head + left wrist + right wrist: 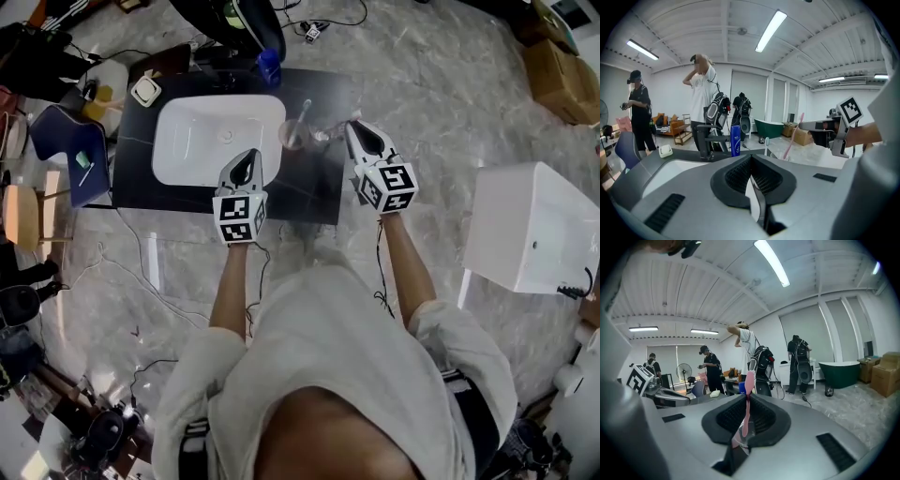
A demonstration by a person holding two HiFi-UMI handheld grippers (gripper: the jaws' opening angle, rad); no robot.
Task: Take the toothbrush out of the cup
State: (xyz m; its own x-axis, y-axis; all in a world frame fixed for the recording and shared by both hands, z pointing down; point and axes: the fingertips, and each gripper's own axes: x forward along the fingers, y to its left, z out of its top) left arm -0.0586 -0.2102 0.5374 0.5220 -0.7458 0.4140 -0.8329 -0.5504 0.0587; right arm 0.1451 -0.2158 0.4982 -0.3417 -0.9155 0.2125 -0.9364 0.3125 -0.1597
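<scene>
Pink plastic toothbrush (749, 380) is clamped near upright in the narrow jaws of the right gripper (354, 131), its tail slanting toward the clear round cup (292, 139) below-left of them. The left gripper (248, 161), closed on nothing, is held farther off.

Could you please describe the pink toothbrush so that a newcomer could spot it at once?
Find the black countertop with the white sink; just right of it stands a clear cup. Beside that, the right gripper is shut on the pink toothbrush. Unlike the pale toothbrush standing in the cup, it is pink and clamped between jaws.
</scene>
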